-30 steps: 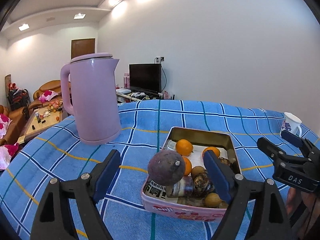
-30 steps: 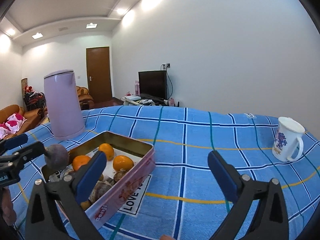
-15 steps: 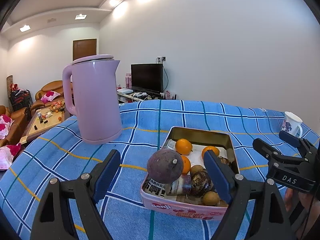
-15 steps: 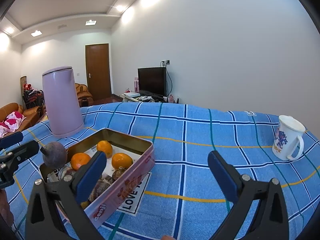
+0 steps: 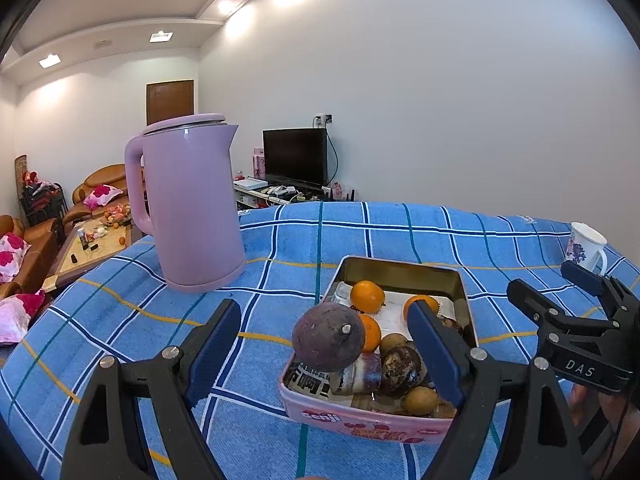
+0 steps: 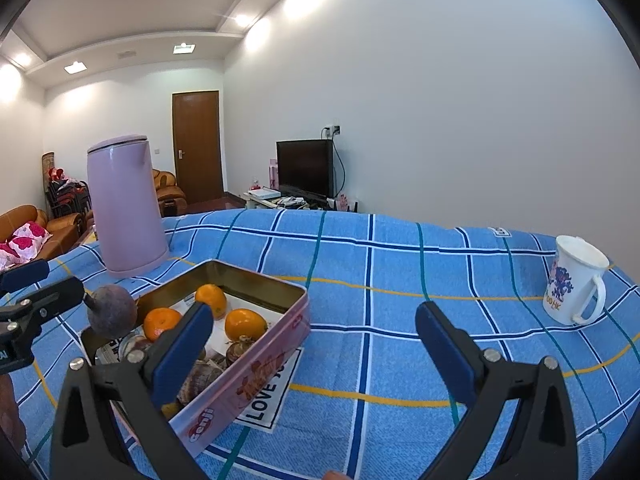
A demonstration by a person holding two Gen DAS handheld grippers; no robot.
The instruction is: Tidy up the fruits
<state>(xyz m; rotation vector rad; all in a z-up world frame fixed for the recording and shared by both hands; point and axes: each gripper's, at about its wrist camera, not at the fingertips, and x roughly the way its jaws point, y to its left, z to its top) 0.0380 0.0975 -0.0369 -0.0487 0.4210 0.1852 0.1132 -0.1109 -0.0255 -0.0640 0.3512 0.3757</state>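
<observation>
Left wrist view: you are holding the left claw (image 5: 324, 340) spread wide, gripping nothing, its fingers framing the purple fruit (image 5: 328, 336). That fruit is perching on the pile at the near left corner of the tin (image 5: 400, 265), probably the easiest piece to close on. Right wrist view: you are holding the right claw (image 6: 312, 348) spread and empty over the bench (image 6: 400, 280), right of the tin, seemingly out of the way.

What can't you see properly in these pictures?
- Fruits at the tin's near end: in the left wrist view the left gripper's finger covers some; in the right wrist view the right gripper's finger does.
- Whether the purple fruit rests on anything: unclear in both views.
- Mug print: too small.
</observation>
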